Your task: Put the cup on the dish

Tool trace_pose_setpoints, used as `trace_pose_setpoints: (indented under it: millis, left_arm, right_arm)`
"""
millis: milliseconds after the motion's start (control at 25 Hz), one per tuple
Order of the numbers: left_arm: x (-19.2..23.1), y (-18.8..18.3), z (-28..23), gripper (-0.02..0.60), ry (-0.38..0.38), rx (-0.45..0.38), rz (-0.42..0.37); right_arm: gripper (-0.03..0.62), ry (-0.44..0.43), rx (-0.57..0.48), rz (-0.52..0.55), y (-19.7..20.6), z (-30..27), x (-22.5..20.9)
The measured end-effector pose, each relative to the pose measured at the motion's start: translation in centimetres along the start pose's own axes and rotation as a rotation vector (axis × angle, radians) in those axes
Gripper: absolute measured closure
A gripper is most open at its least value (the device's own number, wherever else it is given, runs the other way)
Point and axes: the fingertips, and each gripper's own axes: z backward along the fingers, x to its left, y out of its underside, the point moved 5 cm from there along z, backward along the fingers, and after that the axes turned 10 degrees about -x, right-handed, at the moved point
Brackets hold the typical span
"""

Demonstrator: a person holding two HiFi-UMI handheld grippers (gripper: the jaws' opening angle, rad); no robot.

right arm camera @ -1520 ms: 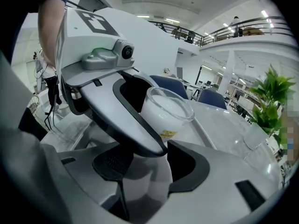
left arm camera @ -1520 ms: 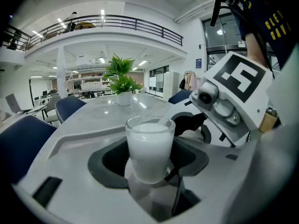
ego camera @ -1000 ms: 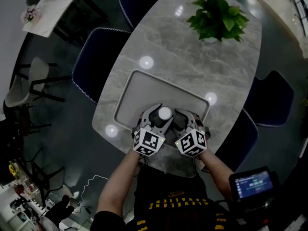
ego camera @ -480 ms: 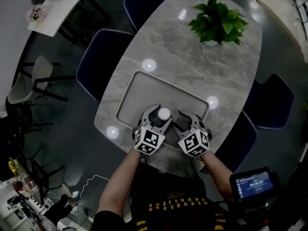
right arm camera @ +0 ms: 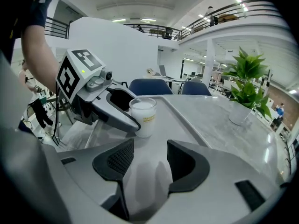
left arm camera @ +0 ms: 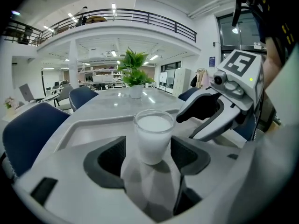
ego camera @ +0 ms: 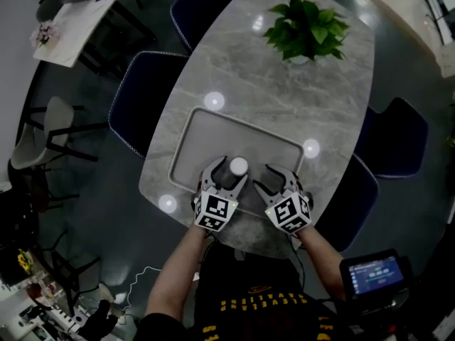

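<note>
1. Left gripper (left arm camera: pixel 148 148) fingers (left arm camera: pixel 110 160) spread; cup (left arm camera: pixel 153 134) stands free between them, on the dish (left arm camera: pixel 88 133).
2. Right gripper (right arm camera: pixel 149 150) spread, empty.
3. Back left straight out; don't clip cup.

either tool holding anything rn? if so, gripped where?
Nothing held. The left tool has its jaws apart around the cup, low on its body, with the cup standing on the tray. The right tool is open and empty.
</note>
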Motion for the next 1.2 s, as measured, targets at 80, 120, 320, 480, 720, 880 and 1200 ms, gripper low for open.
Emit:
trace_pose_setpoints:
  millis: [80,120,320,480,720,880,1200]
  left_arm:
    - [0.2,-0.2,0.8,0.292,-0.009,-0.007,0.015]
    - [0.3,-0.2,1.1,0.292,-0.01,-0.011,0.019]
    - [0.3,-0.7,2.5,0.292,-0.009,-0.048,-0.017]
    - [-0.8,-1.2,4.7,0.293,-0.009,-0.061,-0.027]
    - [-3.4,-2.4,8.4,0.293,0.028,-0.095,0.005]
    - [-4.9,-2.8,10.7,0.293,0.046,-0.121,0.069]
    - [-7.5,-3.3,15.5,0.293,0.093,-0.143,0.233]
  right_arm:
    - [0.368,0.025,-0.005,-0.01,0.1,0.5,0.4]
    - [0.368,0.038,-0.008,-0.014,0.2,0.7,0.6]
    - [0.368,0.118,-0.04,-0.049,0.4,1.8,1.8]
    - [0.368,0.159,-0.079,-0.14,-0.3,3.3,3.8]
    - [0.368,0.159,-0.168,-0.32,-1.6,5.5,6.6]
    - [0.368,0.154,-0.224,-0.34,-2.8,6.6,7.7]
    - [0.533,0.171,-0.319,-0.321,-5.4,9.8,9.7]
